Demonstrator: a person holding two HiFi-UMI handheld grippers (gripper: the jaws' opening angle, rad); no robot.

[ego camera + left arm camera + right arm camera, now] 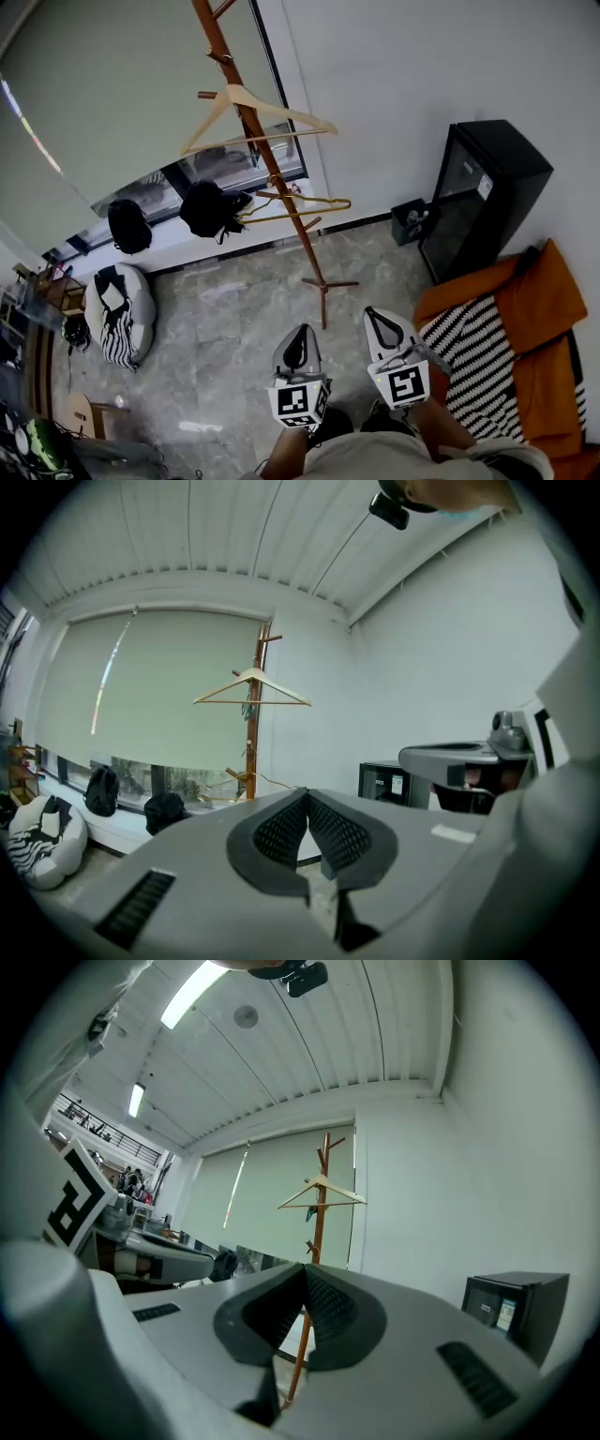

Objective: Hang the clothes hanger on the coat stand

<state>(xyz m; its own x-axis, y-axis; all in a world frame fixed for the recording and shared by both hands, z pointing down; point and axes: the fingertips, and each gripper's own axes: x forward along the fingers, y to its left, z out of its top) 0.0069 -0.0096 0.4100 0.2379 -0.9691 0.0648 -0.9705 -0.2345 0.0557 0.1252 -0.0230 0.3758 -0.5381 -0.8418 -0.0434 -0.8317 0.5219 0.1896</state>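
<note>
Head view, wooden hanger [283, 112] on coat stand [302, 234], left claw [301, 330] and right claw [376, 317] closed, empty

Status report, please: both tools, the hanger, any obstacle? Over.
Left tool shut, empty. Right tool shut, empty. Wooden hanger already hangs on coat stand. No obstacle seen ahead.

My left gripper [301, 332] and right gripper [374, 317] are pale grey and rounded, with black ribbed pads [277, 834] — each carries a cube [298, 403] of black-and-white square markers. My shirt [394, 461] is pale.
</note>
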